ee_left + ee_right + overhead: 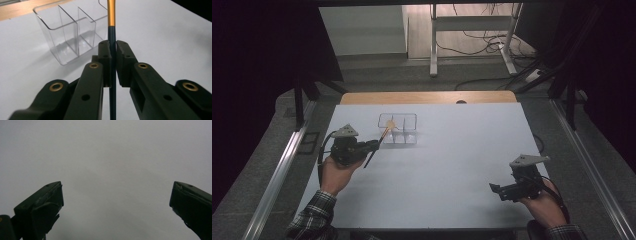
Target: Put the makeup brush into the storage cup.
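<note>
Nearest the lens in the left gripper view, the left gripper point(113, 50) has its two black jaws pressed tight on a slim stick point(111, 32), the pads flat against its dark teal shaft. Past the jaw tips the stick turns to a golden-orange length that runs on toward 12 o'clock and out of the top edge. In the high view the same stick slants from below the gripper at about 7 o'clock up to 1 o'clock, its orange end over the near left part of a clear plastic organiser point(398, 128); whether that end touches the box cannot be told. The organiser sits at roughly 11 o'clock on the white table point(452, 165), thin transparent walls splitting it into several compartments, and the ones seen close up hold nothing. Well apart, at about 4 o'clock on the table, the right gripper point(498, 191) is held low in the person's hand, pointing toward 9 o'clock; its jaws stand wide apart with only bare table surface between them. Beyond the table's far wooden edge lie floor cables and a metal stand's legs.
</note>
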